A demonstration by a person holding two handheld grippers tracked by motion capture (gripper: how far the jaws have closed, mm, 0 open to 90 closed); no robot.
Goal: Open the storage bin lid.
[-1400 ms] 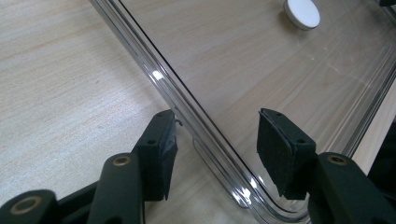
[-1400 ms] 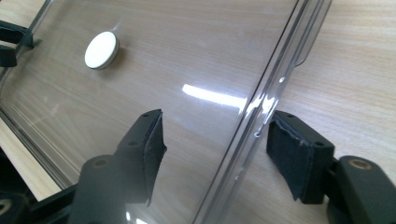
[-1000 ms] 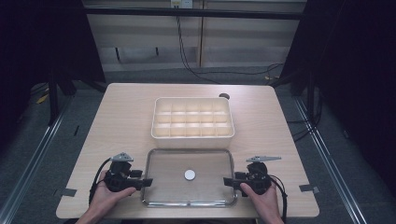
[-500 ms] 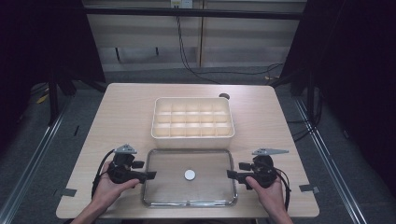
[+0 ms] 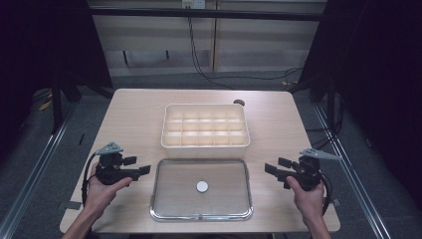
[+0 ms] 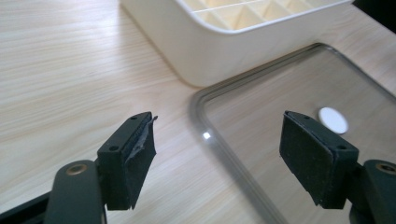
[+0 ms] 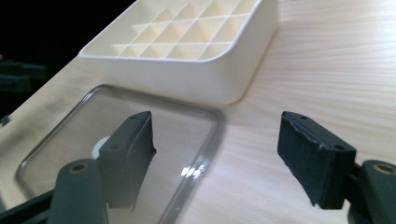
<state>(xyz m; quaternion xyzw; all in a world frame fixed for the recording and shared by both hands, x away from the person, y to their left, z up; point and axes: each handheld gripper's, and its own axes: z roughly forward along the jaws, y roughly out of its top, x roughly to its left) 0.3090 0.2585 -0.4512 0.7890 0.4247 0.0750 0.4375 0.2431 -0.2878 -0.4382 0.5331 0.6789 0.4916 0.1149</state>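
Lid (image 5: 201,189), clear with a metal rim and a white round knob (image 5: 202,186) at its middle, lies flat on the table (image 5: 134,109) just in front of the cream compartment box (image 5: 205,125); from the high view you have your left gripper (image 5: 141,170) off its left edge and your right gripper (image 5: 272,169) well off its right edge, neither touching it. Both sets of jaws have just been opening and stand wide with nothing between them, so I judge you are at the release, with the lid set down and the hands clear. Your next move probably calls for a fresh approach to the box or the lid, with the jaws squared to whichever edge you choose. In the left gripper view the lid's rounded corner (image 6: 201,100) runs between your jaws but below them, unpinched, and the box wall (image 6: 224,51) sits just beyond it. In the right gripper view the lid's other corner (image 7: 212,121) lies under the left jaw, bare wood under the right, and the box's compartments (image 7: 187,32) look empty. Pale wood grain covers the table; around it are a dark floor, black side curtains, metal rails and cables (image 5: 199,59) hanging down a panelled back wall.
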